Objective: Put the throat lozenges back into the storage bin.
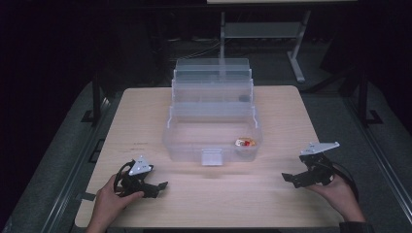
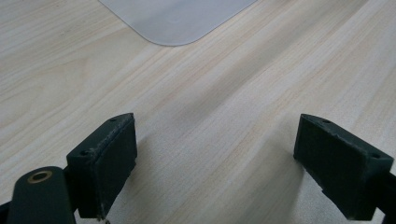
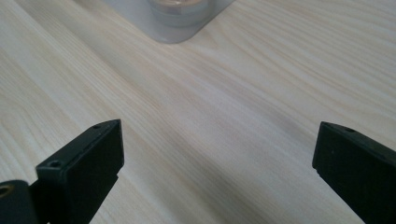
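Small cup in box's front-right corner, nearer right gripper; left gripper farther; both jaws apart, empty.

Counter: pale blond wood, fine straight grain running in streaks. Tiered organiser box at its middle: clear, faintly frosted plastic, milky grey-white at the corner. Small round container in the box's front right: translucent, with orange-red and yellow bits inside. Left gripper and right gripper: matte black jaws, each topped by a light grey plate. Surroundings beyond the counter: dark grey to black.
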The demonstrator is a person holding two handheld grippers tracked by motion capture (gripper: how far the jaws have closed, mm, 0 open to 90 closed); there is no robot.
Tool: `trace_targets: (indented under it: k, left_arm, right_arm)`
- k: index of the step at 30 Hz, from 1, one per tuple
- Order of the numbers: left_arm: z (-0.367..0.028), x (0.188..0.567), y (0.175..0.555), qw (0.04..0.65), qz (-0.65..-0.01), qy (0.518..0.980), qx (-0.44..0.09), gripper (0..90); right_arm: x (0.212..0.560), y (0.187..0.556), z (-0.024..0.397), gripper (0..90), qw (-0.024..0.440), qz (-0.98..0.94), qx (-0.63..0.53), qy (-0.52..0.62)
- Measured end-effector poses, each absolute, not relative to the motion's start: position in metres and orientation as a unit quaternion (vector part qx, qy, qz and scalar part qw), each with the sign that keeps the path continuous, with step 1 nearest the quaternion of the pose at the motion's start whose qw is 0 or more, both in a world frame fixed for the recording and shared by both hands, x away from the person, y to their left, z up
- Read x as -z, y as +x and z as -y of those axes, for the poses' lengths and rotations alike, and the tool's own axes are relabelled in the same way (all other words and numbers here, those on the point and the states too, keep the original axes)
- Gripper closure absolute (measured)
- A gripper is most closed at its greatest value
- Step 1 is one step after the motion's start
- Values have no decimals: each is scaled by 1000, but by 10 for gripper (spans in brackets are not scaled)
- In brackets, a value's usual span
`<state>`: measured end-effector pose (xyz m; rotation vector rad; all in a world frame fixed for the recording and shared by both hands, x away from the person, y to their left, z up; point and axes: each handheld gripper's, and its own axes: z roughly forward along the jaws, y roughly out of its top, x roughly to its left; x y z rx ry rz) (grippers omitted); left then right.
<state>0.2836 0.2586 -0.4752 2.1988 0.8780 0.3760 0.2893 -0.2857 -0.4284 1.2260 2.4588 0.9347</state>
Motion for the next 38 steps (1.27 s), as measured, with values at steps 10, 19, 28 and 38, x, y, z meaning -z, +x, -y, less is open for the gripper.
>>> trace_targets:
  k: [10, 19, 28, 38]
  left_arm:
    - [-259, 475, 283, 362, -341, 855, -145, 123]
    - [-259, 475, 284, 362, -340, 855, -146, 124]
    - [-259, 475, 284, 362, -340, 856, -146, 123]
    - [-259, 475, 284, 362, -340, 856, -146, 124]
  right_arm:
    - [444, 279, 296, 17, 129, -827, -339, 430]
    - [458, 272, 298, 17, 152, -823, -338, 431]
    - [472, 271, 298, 17, 166, -822, -341, 425]
    - [481, 271, 298, 5, 161, -825, -333, 427]
